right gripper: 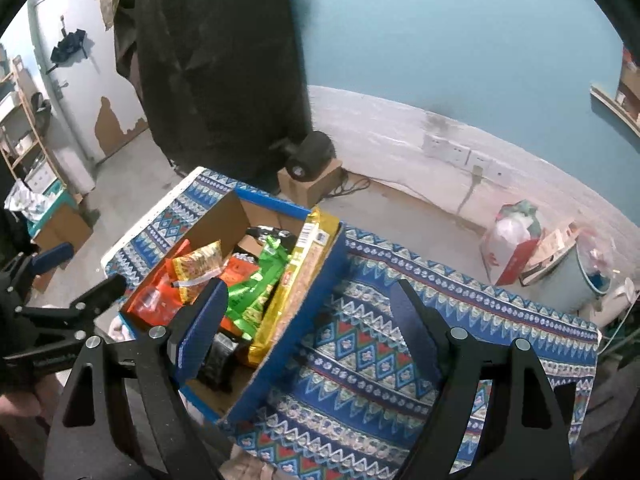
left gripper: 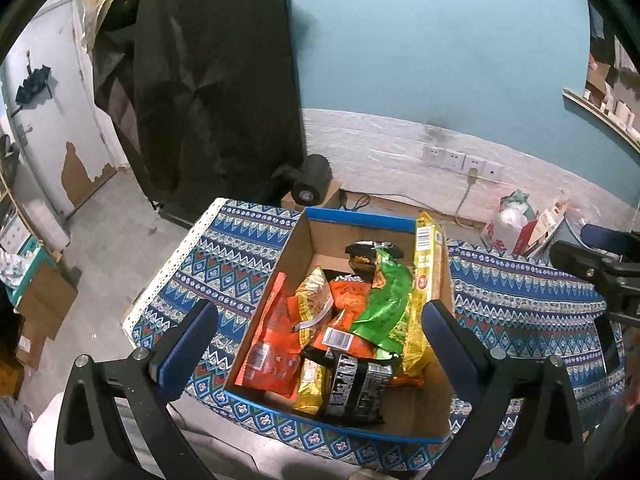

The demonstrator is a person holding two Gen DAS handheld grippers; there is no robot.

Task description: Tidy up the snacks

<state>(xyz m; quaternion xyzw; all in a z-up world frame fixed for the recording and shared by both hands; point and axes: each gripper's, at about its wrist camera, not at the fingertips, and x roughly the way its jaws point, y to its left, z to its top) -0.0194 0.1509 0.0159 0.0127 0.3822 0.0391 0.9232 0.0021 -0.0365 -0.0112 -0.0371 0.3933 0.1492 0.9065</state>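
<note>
Cardboard with a blue rim forms the box (left gripper: pixel 304 248) that holds your snacks, and it sits on the patterned cloth (left gripper: pixel 224 264) covering the counter. Your left gripper (left gripper: pixel 320 344) hangs over the near end of the box, its jaws spread wide and gripping nothing, one blue pad (left gripper: pixel 188 344) over the cloth on the left and the other by the box's right wall. Between them lies the pile: an orange pack (left gripper: pixel 272 344) along the left wall, a yellow-red pack (left gripper: pixel 314 304) leaning on it, a green pack (left gripper: pixel 388 304) in the middle, a black pack (left gripper: pixel 356 388) at the near end, and a long yellow pack (left gripper: pixel 420 292) propped upright against the right wall. Another dark pack (left gripper: pixel 368 254) lies at the far end.

Your right gripper (right gripper: pixel 308 332) is to the right of the box (right gripper: pixel 280 344), its jaws likewise spread and empty; the left pad (right gripper: pixel 200 328) overlaps the box's near corner in view, and the other is over bare cloth (right gripper: pixel 360 344). From this side the long yellow pack (right gripper: pixel 296 268) leans on the box's right wall, with the green pack (right gripper: pixel 260 280) beside it. Your left gripper (right gripper: pixel 60 280) shows at the left edge, near the box.

On the floor beyond the counter stand a white bag (right gripper: pixel 512 244) and a bin (right gripper: pixel 572 276).
</note>
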